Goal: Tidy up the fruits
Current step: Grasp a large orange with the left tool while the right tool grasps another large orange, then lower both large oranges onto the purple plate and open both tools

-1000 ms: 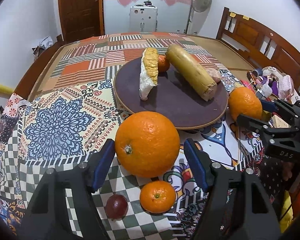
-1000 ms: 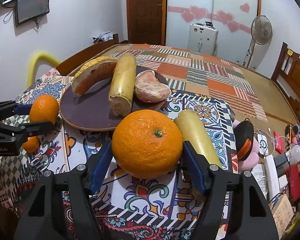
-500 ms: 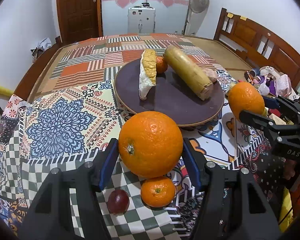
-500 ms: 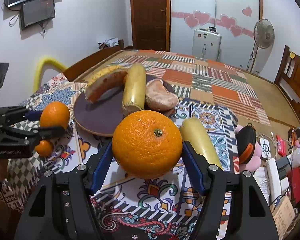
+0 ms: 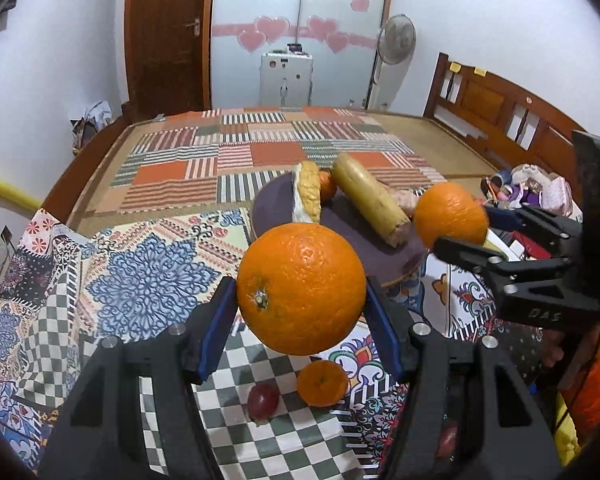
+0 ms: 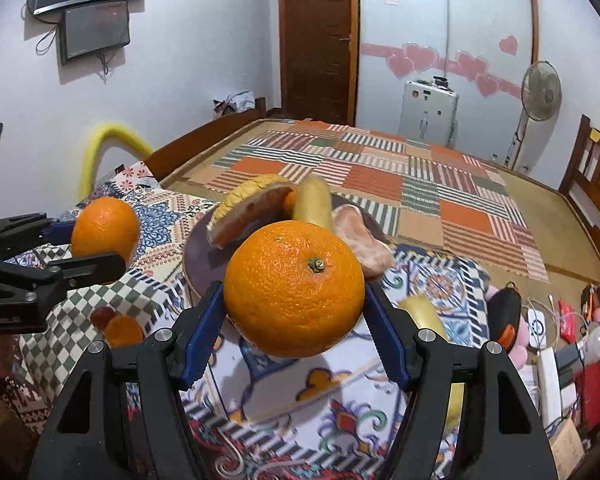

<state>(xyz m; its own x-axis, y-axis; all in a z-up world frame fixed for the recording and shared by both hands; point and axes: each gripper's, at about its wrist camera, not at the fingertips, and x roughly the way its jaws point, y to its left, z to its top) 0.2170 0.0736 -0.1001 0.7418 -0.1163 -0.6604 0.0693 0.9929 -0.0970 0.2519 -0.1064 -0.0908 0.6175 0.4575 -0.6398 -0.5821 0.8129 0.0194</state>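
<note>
- The left gripper (image 5: 302, 300) pinches a large orange (image 5: 301, 288) across its widest part, blue pads pressed on both sides; the fruit hangs clear of the patterned cloth (image 5: 140, 280).
- The right gripper (image 6: 294, 300) clamps a second large orange (image 6: 294, 288) the same way, stem end turned upward, also off the surface.
- Just below the left gripper, a small mandarin (image 5: 322, 383) and a dark red fruit (image 5: 263, 400) lie on the checkered patch.
- Farther on sits the round dark tray (image 5: 364, 248), carrying a pomelo wedge (image 5: 308, 192), a long yellow fruit (image 5: 370, 199) and a peeled segment (image 6: 360, 240).
- Another yellow fruit (image 6: 422, 314) lies on the cloth, right of the tray.
- Judged by look, each orange is firm, fairly heavy and round, with a pebbled peel that grips well; holding at the equator suits it, since it may roll once set down.
</note>
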